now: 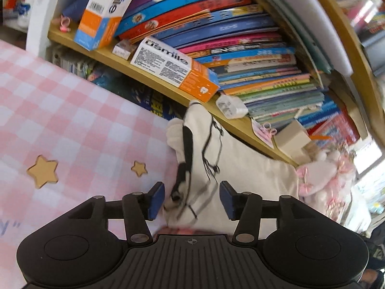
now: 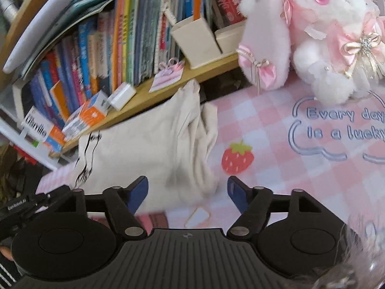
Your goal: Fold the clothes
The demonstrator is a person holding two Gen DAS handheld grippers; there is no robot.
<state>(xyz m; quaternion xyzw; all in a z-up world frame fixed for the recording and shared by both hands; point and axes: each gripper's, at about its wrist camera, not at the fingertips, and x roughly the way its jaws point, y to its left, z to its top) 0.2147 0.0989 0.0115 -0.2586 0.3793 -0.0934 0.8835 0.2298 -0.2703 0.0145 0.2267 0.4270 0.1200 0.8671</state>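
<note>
A cream garment with black line print (image 1: 240, 168) lies folded on the pink checked tablecloth (image 1: 72, 125), against the foot of the bookshelf. In the left wrist view my left gripper (image 1: 192, 198) stands open, and the garment's printed near edge lies between the blue pads without touching them. In the right wrist view the same cream garment (image 2: 149, 139) is bunched in folds at its right side. My right gripper (image 2: 187, 195) is open wide over the garment's near right corner, its pads clear of the cloth. The left gripper's black body (image 2: 28, 202) shows at the left edge.
A wooden shelf (image 1: 154, 77) packed with books and orange-and-white boxes runs just behind the garment. A white and pink plush rabbit (image 2: 324, 38) sits on the cloth to the right. Cream pen holders (image 2: 195, 41) stand on the shelf. A small card (image 2: 197, 216) lies under the right gripper.
</note>
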